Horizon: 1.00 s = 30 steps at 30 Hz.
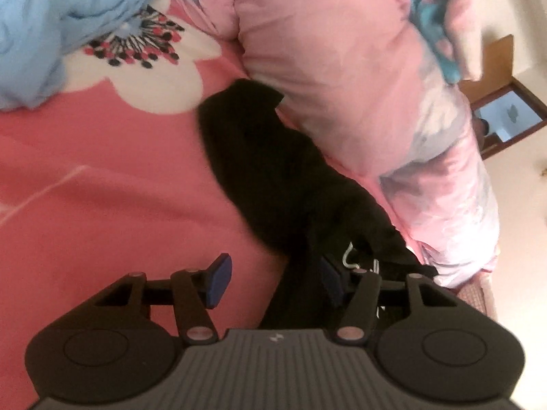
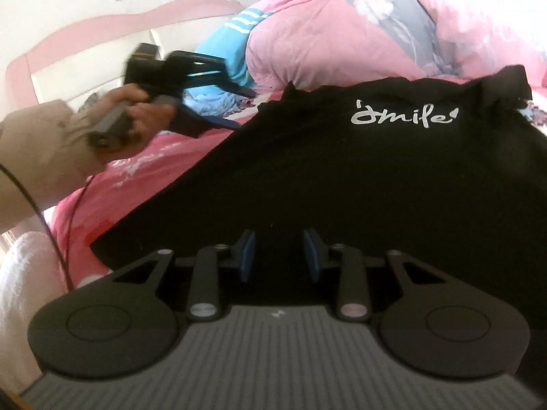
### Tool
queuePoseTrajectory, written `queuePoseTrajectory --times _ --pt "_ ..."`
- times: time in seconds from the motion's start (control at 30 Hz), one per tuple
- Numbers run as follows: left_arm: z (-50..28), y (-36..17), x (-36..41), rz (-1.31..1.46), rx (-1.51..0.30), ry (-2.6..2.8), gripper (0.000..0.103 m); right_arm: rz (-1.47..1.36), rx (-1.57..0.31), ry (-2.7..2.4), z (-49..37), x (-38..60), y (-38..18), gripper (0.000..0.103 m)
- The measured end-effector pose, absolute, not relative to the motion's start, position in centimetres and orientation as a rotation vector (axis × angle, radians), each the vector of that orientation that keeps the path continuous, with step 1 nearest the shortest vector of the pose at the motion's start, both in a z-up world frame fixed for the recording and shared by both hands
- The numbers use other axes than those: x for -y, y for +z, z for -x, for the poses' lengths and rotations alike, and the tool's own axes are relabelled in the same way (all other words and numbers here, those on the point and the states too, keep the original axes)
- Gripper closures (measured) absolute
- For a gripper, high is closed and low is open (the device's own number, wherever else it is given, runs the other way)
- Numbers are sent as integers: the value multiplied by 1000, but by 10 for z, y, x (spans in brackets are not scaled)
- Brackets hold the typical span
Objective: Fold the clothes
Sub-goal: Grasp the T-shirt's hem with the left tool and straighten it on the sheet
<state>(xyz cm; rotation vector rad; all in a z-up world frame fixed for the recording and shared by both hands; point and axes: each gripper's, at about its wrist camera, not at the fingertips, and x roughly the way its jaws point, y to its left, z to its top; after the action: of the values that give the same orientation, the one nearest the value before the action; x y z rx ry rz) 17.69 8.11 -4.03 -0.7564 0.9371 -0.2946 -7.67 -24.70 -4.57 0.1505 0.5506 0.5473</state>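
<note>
1. My right gripper [image 2: 278,256]. Nearest item in the right wrist view. Blue pads stand partly apart, nothing pinched; bare gap between them, with black cloth lying just beyond and under the tips.

2. My left gripper [image 1: 275,280]. Jaws spread wider, empty. The left pad sits over bare sheet; the right pad overlaps the dark cloth in the view, contact cannot be told. Seen from the right wrist view [image 2: 191,102], it is carried in my left hand [image 2: 136,116] above the bed, blurred.

3. Black T-shirt [image 2: 342,171]. The task's thing. Spread on the bed, white "smile" lettering [image 2: 405,116] facing up toward the far edge; one long straight side runs diagonally down toward the near left. In the left wrist view [image 1: 273,171] it shows as a dark strip along the foot of the quilt.

4. Pink floral bedsheet [image 1: 102,188]. Carries everything.

5. Pink quilt [image 1: 324,51]. Bunched along the far side, touching the shirt's edge.

6. Light blue garment [image 1: 51,34]. Heaped at the far corner, well apart from the shirt.

Handling note, my judgement: the step in hand is regrasping for the next fold. I should take the near hem with the right and the diagonal side with the left, pinch only the shirt and not the sheet beneath, lift both evenly, and lay the fold over without dragging cloth into the quilt.
</note>
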Motion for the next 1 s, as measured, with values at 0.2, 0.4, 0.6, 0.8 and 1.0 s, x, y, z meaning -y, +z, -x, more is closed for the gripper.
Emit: queuePoseTrajectory --times 0.2,0.4,0.6,0.8,1.0 --pt "-208 -63 -84 897 -933 -271 53 -175 -550 553 77 246 -48 73" --pt "-233 -72 -77 813 -916 -189 96 -185 -550 555 78 247 -48 73" --pt "-246 -42 -76 565 -763 -141 100 -194 -550 558 78 248 -49 73" --pt "-280 -38 -98 470 -738 -49 100 -198 -552 561 75 249 -50 73" --pt "-294 -57 -97 389 -758 -31 100 -211 -562 566 71 251 -51 73"
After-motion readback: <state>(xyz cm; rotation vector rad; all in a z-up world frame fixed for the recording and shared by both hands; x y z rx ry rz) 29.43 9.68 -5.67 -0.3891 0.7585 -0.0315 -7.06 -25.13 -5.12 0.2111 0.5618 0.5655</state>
